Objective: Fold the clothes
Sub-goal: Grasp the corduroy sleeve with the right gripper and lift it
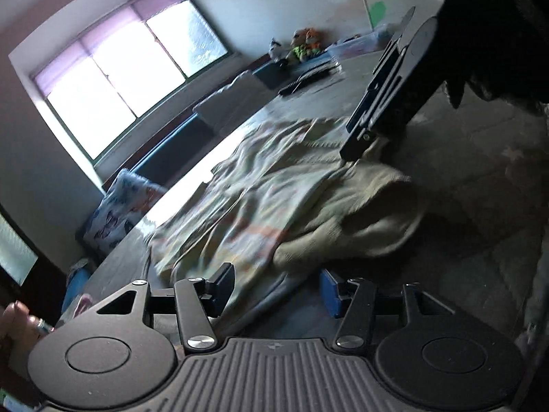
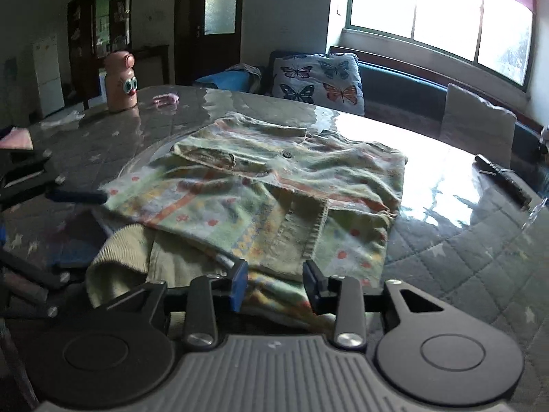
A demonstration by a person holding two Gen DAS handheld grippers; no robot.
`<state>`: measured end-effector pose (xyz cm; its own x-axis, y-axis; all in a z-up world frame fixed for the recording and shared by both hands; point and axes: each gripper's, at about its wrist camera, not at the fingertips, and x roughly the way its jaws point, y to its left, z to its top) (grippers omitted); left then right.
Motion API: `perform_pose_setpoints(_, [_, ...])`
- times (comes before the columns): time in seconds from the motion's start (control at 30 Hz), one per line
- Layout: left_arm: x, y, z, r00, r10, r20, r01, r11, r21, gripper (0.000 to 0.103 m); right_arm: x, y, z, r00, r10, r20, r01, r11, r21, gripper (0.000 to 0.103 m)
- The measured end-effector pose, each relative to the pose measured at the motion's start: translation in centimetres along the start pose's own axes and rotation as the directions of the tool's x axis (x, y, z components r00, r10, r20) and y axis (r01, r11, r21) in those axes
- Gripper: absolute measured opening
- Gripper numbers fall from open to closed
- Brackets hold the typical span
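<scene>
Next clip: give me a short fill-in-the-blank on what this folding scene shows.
1. The patterned garment lies on the quilted ___.
2. The cushion behind the table is printed with ___.
3. The right gripper has its jaws ___, gripping nothing.
4. The pink bottle stands ___.

Missing words: table; butterflies; open; upright

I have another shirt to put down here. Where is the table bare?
Bare quilted cover lies right of the shirt, up to the dark remote. Another patch sits between the shirt and the pink bottle. The near left, around the left gripper, is crowded.
</scene>
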<state>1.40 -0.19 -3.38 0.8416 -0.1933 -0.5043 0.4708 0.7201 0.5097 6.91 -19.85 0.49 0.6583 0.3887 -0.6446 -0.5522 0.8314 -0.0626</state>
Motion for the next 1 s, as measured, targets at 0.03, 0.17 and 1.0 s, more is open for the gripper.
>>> perform_pose_setpoints(0.03, [0.2,0.0,0.3,1.0,-0.01,0.011,0.011,1.0,-0.009,0.057,-0.3,0.0,-0.2,1.0,-0.001,-0.002,0.001,1.0,-0.013,0.041])
perform_pose_setpoints(0.17, [0.8,-0.1,1.3,0.997,-0.049,0.057,0.052,0.998,-0.043,0.045,-1.5,0.3,-1.1,1.0,-0.004,-0.016,0.002,0.997,-0.077,0.051])
perform_pose_setpoints(1.0, [0.7,5.5,1.5,0.999,-0.005,0.045,0.016,0.973,-0.228,0.056,1.4,2.2,3.1,0.992,0.123,0.034,-0.118,0.985,-0.129,0.016])
